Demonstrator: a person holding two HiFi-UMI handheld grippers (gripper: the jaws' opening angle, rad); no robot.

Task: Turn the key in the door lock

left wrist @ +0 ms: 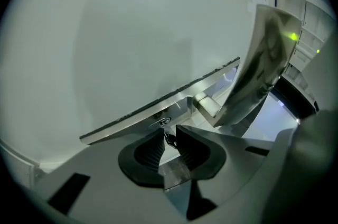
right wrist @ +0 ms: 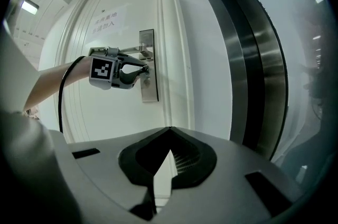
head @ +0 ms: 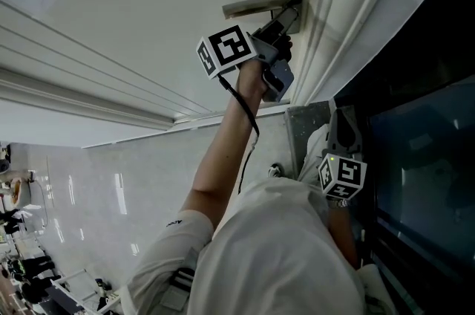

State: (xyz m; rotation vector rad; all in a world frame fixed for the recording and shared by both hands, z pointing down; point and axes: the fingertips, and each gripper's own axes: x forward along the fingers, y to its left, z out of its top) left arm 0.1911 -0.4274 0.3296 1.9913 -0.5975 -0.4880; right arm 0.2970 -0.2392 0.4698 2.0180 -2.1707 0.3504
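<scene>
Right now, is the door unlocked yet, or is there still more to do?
Done: the key sits in the lock plate. In hand: the left gripper is at it, jaws slightly apart around the key. The right gripper hangs back, shut and empty. Left: I cannot tell whether the key has turned; the door looks closed, so turning probably remains.

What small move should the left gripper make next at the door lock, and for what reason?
Probably close the left gripper on the key. Its jaws stand slightly apart with the key between them, seemingly not pressed, and the key sits in the lock, so a firm grip should come before any turn.
</scene>
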